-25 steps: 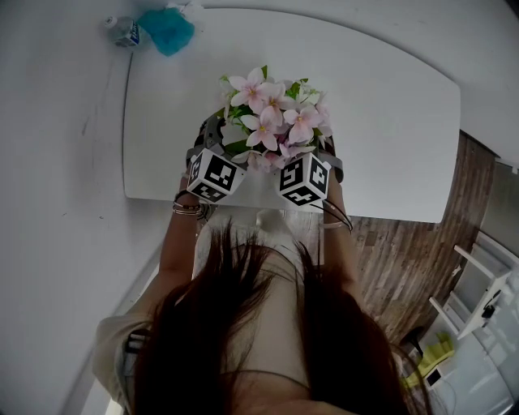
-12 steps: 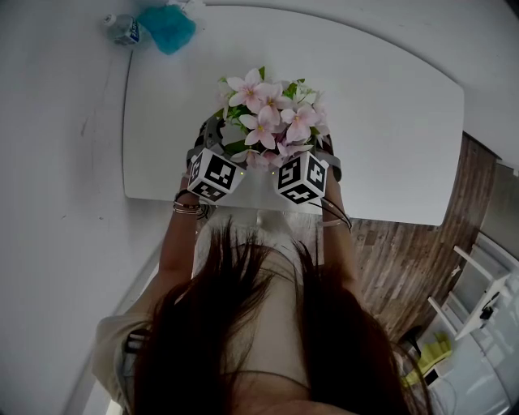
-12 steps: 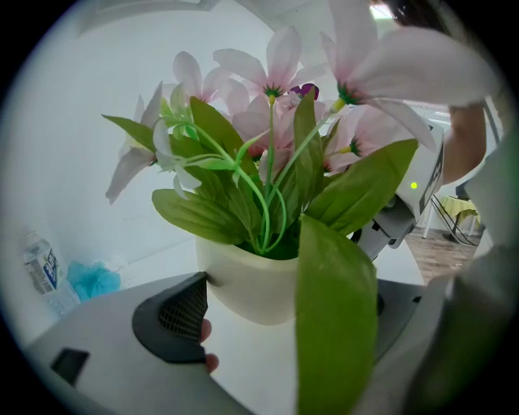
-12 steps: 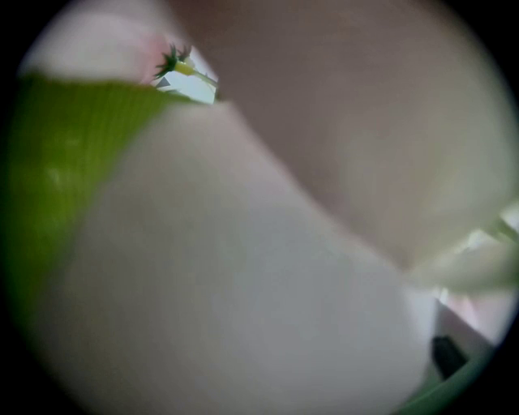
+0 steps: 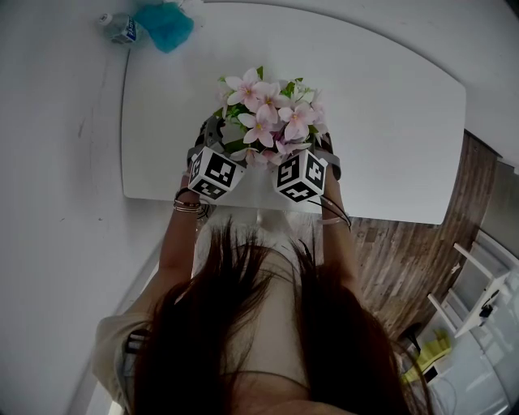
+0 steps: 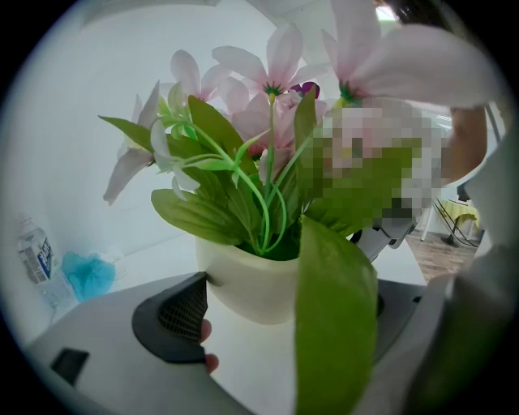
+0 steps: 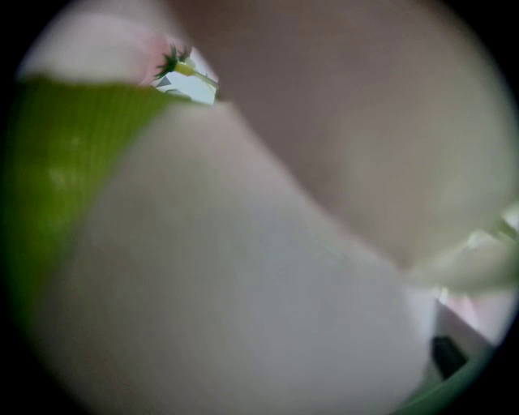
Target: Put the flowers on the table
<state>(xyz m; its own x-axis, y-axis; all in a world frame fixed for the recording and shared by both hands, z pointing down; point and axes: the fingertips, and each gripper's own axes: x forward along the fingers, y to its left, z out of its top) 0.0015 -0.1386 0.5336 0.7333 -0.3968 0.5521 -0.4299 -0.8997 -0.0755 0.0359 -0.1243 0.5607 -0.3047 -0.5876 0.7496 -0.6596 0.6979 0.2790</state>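
A bunch of pink flowers (image 5: 268,121) with green leaves stands in a cream pot (image 6: 251,284), over the near part of the white table (image 5: 389,121). My left gripper (image 5: 207,139) is on the pot's left and my right gripper (image 5: 328,158) on its right. In the left gripper view the pot sits between the left gripper's (image 6: 276,312) jaws: the left pad (image 6: 180,312) touches its wall, and a big leaf (image 6: 336,324) hides the other jaw. Blurred petals and a leaf (image 7: 49,178) fill the right gripper view, so its jaws are hidden.
A water bottle (image 5: 122,28) and a teal cloth (image 5: 166,24) lie at the table's far left corner. To the right of the table are a wooden floor (image 5: 413,259) and a white rack (image 5: 478,300). The table's near edge lies just below the marker cubes.
The flowers and both grippers have edged slightly farther over the table; the hold looks the same.
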